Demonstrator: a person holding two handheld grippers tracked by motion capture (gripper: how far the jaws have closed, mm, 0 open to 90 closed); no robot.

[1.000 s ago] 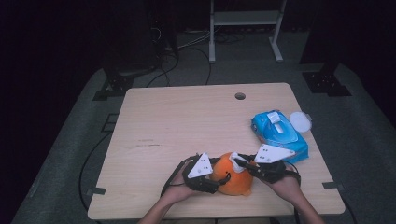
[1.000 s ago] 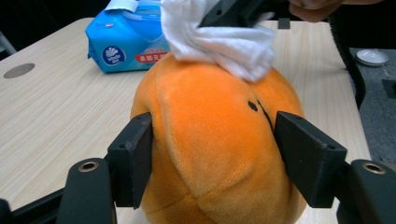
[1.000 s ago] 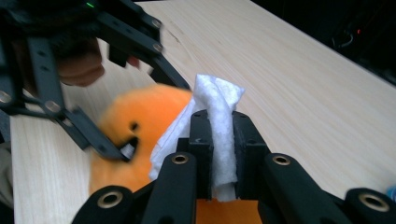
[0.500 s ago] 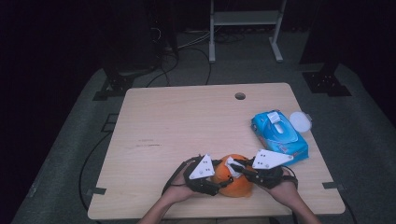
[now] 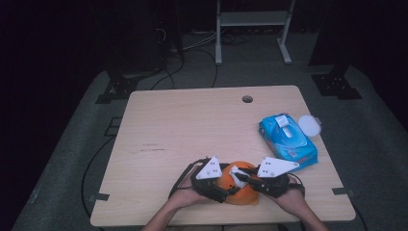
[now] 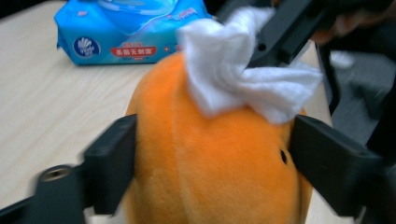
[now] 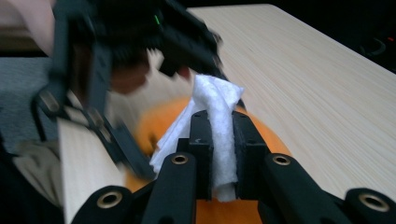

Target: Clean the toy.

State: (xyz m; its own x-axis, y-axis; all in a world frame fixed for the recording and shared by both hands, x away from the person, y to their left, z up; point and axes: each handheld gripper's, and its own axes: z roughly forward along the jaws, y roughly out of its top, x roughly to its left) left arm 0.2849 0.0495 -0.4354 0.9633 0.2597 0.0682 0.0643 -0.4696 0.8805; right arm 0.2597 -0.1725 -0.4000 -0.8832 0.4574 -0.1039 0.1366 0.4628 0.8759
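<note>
Wiping an orange plush toy (image 5: 239, 186) at the near edge of the desk (image 5: 192, 125), the person is working both tools at once. The left gripper (image 6: 210, 154) is straddling the toy's soft, fuzzy sides (its jaws have just been opening, pads resting against the fur). The right gripper (image 7: 219, 140) is pinching a white wipe (image 7: 215, 126), limp and crumpled, against the toy's top. A blue wipes pack (image 5: 287, 141) is lying to the right.

The pale wooden table (image 5: 192, 125) bears an orange plush toy (image 5: 240, 190), a blue wipes pack (image 5: 287, 139) and a white lid (image 5: 309, 125).
</note>
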